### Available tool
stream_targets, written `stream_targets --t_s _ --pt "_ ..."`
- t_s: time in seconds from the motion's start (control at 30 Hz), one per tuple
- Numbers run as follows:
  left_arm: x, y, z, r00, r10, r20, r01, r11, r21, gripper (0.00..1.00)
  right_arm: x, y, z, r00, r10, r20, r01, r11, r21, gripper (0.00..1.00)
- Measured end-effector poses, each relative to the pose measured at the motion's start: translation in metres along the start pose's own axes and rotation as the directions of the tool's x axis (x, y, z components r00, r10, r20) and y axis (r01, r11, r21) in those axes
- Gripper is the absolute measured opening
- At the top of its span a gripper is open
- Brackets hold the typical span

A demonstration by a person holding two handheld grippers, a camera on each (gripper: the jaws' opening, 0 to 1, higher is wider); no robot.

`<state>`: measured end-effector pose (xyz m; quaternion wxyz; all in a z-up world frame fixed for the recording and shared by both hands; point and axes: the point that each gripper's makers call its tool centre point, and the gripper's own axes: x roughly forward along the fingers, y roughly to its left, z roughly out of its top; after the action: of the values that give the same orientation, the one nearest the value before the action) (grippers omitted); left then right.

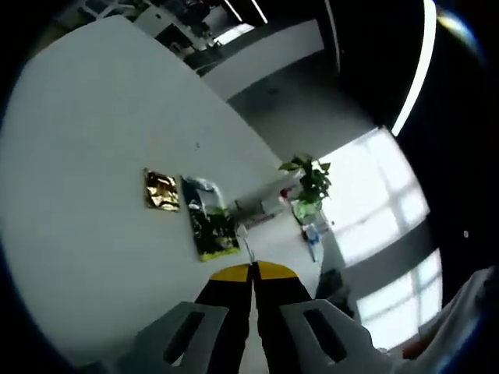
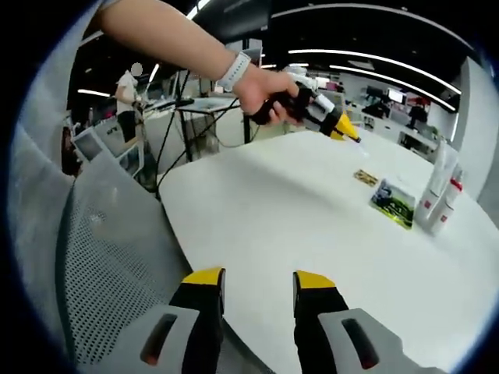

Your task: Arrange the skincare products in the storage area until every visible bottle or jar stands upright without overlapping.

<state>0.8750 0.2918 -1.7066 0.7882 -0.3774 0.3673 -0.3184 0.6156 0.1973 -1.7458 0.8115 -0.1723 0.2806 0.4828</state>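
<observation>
Table: large white top, the work surface; a mesh chair stands at its near left edge in the right gripper view.
Skincare products: two white bottles stand upright at the far right of the table, close together, red caps on the nearer one; whether they touch cannot be told. In the left gripper view they appear small, beside a potted plant.
Flat items: a green-printed packet lies flat just left of the bottles, and a small gold packet lies beyond it, apart.
Left gripper: jaws closed, yellow tips meeting, nothing between them; held by a hand above the far side of the table, well short of the products.
Right gripper: jaws parted wide, empty, over the near table edge, well apart from every product.
Step in hand: approach; judged that no item is yet handled.
Next move: judged to require parting the left jaws and reaching to the packets or bottles, avoiding toppling the upright pair.
</observation>
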Motion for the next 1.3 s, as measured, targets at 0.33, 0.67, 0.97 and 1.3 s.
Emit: stream_targets --t_s 0.33,0.67,0.97,1.3 --pt "0.027 0.024 -0.006 0.991 0.047 -0.129 -0.041 0.998 0.047 0.00 0.001 -0.001 -0.001 1.000 -0.002 -0.007 0.002 1.000 0.009 0.29" --pt "0.050 0.059 -0.020 0.976 0.101 -0.191 -0.101 0.995 0.012 0.00 0.002 -0.001 -0.004 1.000 -0.001 -0.023 0.002 1.000 0.013 0.28" --pt "0.057 0.077 -0.022 0.965 0.149 -0.215 -0.151 0.988 0.005 0.00 0.004 -0.001 -0.008 0.999 0.003 -0.041 -0.002 1.000 0.019 0.28" --pt "0.061 0.084 -0.020 0.951 0.188 -0.245 -0.196 0.981 -0.007 0.02 0.004 -0.002 -0.009 0.999 0.001 -0.047 0.000 1.000 0.021 0.28"
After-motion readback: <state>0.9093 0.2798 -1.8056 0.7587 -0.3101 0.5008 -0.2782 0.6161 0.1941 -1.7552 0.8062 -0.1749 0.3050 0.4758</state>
